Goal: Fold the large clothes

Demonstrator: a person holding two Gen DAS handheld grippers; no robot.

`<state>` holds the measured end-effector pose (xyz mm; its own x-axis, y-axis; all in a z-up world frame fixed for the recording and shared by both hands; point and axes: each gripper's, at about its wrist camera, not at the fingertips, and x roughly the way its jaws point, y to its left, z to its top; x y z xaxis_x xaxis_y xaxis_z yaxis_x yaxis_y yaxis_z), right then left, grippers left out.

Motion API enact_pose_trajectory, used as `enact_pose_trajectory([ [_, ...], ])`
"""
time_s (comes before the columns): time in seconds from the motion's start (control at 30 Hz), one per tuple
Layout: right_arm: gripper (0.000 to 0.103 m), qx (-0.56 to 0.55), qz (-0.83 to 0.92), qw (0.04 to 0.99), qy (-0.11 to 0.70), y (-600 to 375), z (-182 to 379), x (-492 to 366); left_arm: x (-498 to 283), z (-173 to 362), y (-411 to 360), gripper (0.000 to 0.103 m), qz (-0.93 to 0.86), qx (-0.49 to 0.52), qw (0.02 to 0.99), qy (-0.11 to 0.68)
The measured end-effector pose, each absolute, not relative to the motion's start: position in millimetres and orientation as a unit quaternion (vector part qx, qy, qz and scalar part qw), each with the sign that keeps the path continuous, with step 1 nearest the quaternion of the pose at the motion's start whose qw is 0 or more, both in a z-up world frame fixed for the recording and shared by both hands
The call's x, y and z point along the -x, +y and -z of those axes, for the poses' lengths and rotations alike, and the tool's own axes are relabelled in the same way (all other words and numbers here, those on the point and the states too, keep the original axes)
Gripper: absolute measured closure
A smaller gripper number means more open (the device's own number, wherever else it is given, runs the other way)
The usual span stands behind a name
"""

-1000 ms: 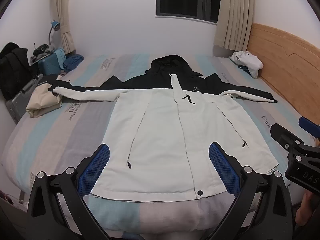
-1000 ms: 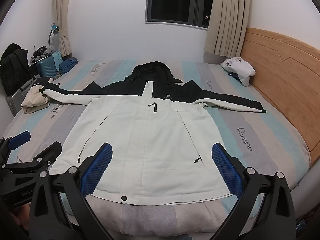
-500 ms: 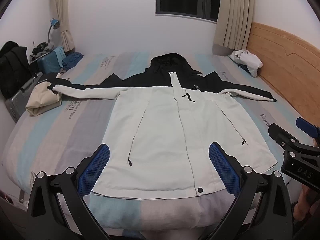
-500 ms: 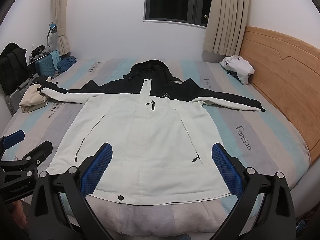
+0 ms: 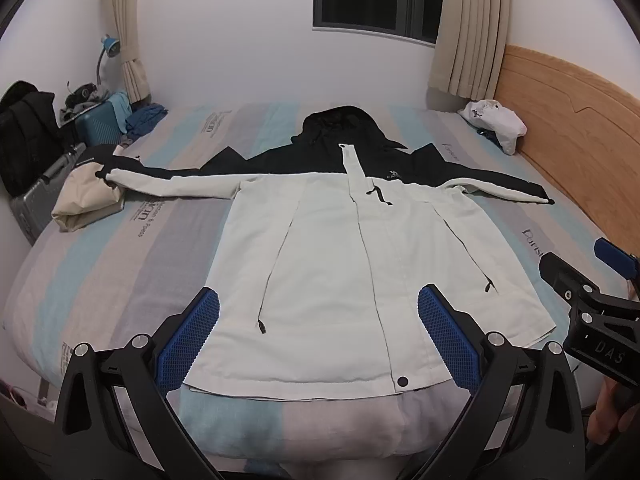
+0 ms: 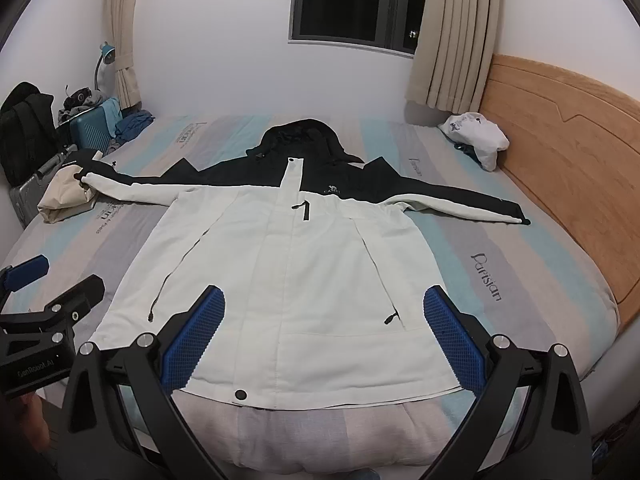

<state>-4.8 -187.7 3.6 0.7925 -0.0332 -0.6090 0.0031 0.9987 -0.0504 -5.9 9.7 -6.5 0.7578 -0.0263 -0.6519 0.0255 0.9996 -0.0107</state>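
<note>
Straight ahead of both your grippers, the jacket (image 5: 340, 248) lies flat and face up on the bed (image 5: 120, 248), hem nearest you, hood farthest, so its long axis runs away from you and the sleeves stretch out sideways to either edge. Your left gripper (image 5: 318, 334) and right gripper (image 6: 324, 330) both hang above the hem with pads spread wide, holding nothing, neither touching cloth. Left one sits nearer the left sleeve (image 5: 176, 182), right one nearer the right sleeve (image 6: 464, 206); I'd judge each takes its own side first.
</note>
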Motion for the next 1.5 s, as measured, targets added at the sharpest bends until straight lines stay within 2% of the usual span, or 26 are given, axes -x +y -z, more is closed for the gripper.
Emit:
enact_pose_trajectory([
  [0.83, 0.007, 0.028, 0.02, 0.944, 0.328, -182.4, 5.5, -3.3, -10.4, 14.3, 12.4, 0.006, 0.017, 0.002, 0.938, 0.347],
  [1.17, 0.007, 0.01, 0.027, 0.932, 0.362, -190.1, 34.9, -119.8, -128.4, 38.8, 23.7, 0.006, 0.014, 0.005, 0.932, 0.363],
  [1.5, 0.007, 0.017, 0.024, 0.898, 0.438, -181.4, -26.5, -221.7, -219.8, -22.0, 25.8, 0.006, 0.032, -0.023, 0.903, 0.427],
])
